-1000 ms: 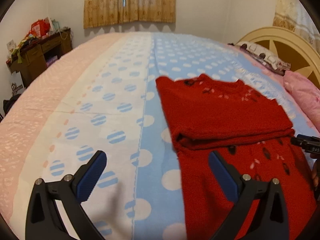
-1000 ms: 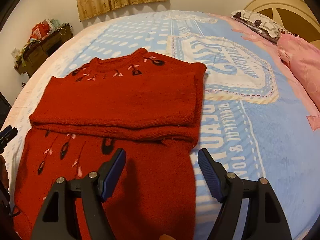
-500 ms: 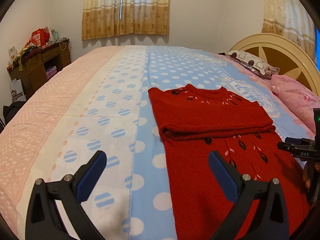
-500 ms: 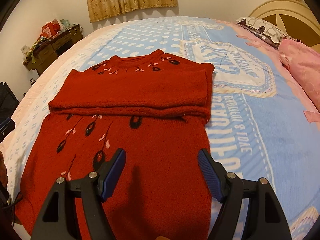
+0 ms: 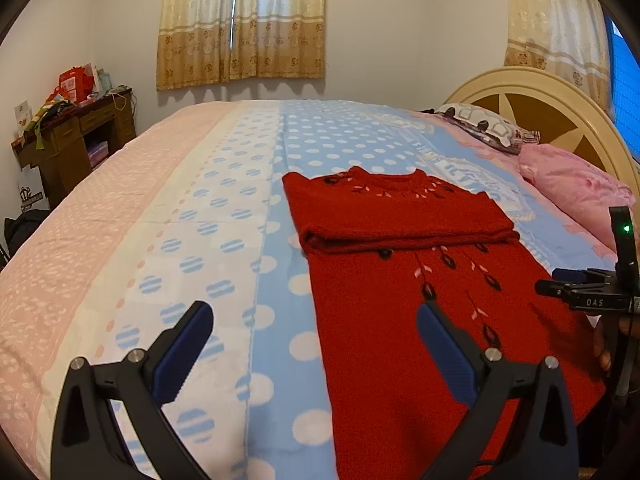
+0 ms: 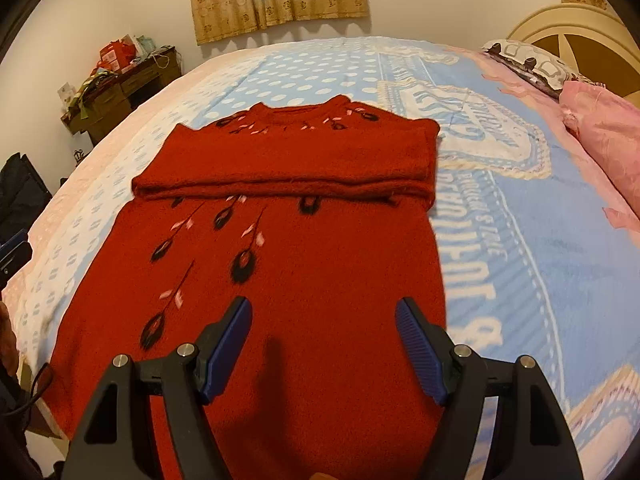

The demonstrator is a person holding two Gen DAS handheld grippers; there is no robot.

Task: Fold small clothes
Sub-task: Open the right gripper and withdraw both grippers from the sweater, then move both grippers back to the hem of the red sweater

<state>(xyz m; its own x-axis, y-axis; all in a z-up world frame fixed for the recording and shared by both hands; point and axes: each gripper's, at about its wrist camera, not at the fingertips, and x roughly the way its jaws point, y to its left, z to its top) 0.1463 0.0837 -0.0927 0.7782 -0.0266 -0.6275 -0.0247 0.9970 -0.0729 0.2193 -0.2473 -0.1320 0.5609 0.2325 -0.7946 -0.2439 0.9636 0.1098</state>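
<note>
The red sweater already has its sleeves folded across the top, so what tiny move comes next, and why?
Probably lower both open grippers to the red sweater and pinch its near hem. The sleeves already lie folded across the chest, the lower body lies flat on the bedspread, and neither the left gripper nor the right gripper holds anything.

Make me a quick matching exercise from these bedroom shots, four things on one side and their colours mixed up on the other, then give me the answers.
Things:
1. sweater
2. pillow
3. headboard
4. desk

Colours:
A. cream
B. brown
C. red
D. pink

Pairs: 1-C, 2-D, 3-A, 4-B
</note>
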